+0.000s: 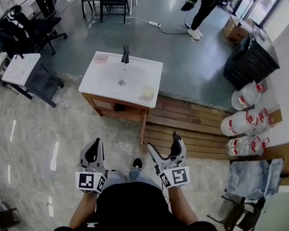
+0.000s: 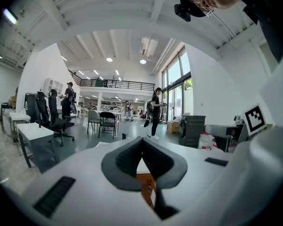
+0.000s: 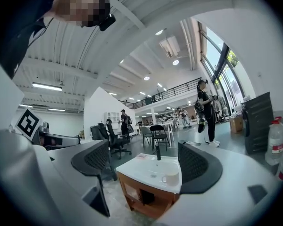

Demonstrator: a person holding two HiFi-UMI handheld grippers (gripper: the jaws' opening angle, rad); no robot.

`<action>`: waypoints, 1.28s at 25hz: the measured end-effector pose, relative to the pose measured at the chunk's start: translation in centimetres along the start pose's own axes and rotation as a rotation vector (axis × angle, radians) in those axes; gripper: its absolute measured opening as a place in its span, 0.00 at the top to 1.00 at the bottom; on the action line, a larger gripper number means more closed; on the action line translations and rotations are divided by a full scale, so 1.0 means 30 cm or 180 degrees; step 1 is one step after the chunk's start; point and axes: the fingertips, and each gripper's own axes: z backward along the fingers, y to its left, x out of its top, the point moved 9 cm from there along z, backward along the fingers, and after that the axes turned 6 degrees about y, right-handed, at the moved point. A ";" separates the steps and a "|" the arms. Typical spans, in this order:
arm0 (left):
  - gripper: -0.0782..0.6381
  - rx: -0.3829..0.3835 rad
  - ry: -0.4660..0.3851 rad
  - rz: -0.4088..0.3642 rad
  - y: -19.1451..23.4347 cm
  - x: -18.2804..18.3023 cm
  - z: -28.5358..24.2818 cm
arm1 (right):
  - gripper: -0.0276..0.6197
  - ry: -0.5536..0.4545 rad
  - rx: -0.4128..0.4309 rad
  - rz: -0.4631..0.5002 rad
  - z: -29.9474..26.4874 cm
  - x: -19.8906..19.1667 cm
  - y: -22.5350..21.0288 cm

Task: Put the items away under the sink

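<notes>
I have both grippers close to my body, well apart from the sink [image 1: 135, 66]. The left gripper [image 1: 96, 143] has its fingers together at the tips, with nothing between them. The right gripper [image 1: 163, 143] has its fingers wide apart and is empty.

On the sink top, a pale cup [image 1: 147, 92] sits at the near right corner. A small pink thing [image 1: 101, 57] lies at the far left corner; I can't tell what it is.

The cup looks light, stiff and smooth, possibly breakable, so I'd clamp gently across its wall. The pink thing is low, so I'd pinch its edge.

white sink [image 1: 106, 78], black faucet [image 1: 125, 55], brown wooden cabinet [image 1: 102, 105]
</notes>
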 end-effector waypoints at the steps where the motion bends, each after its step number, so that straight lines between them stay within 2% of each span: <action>1: 0.88 -0.0031 0.0005 -0.0003 0.014 -0.003 -0.026 | 0.25 0.0031 -0.0015 0.0003 -0.025 -0.004 -0.004; 6: 0.88 -0.0178 0.0004 0.0078 0.107 -0.027 -0.166 | 0.25 0.0149 -0.0107 -0.0007 -0.154 -0.058 0.003; 11: 0.88 -0.0375 0.0088 0.0009 0.182 -0.094 -0.306 | 0.26 0.0156 -0.0286 -0.0075 -0.276 -0.175 0.003; 15: 0.88 -0.0453 0.0155 -0.0046 0.228 -0.211 -0.417 | 0.29 0.0206 -0.0375 -0.0132 -0.368 -0.334 -0.012; 23: 0.88 -0.0528 0.0134 -0.0023 0.300 -0.474 -0.643 | 0.32 0.0282 -0.0441 -0.0030 -0.601 -0.635 -0.102; 32: 0.88 -0.0438 0.0022 -0.0017 0.340 -0.674 -0.879 | 0.41 0.0244 -0.0587 0.0064 -0.898 -0.826 -0.226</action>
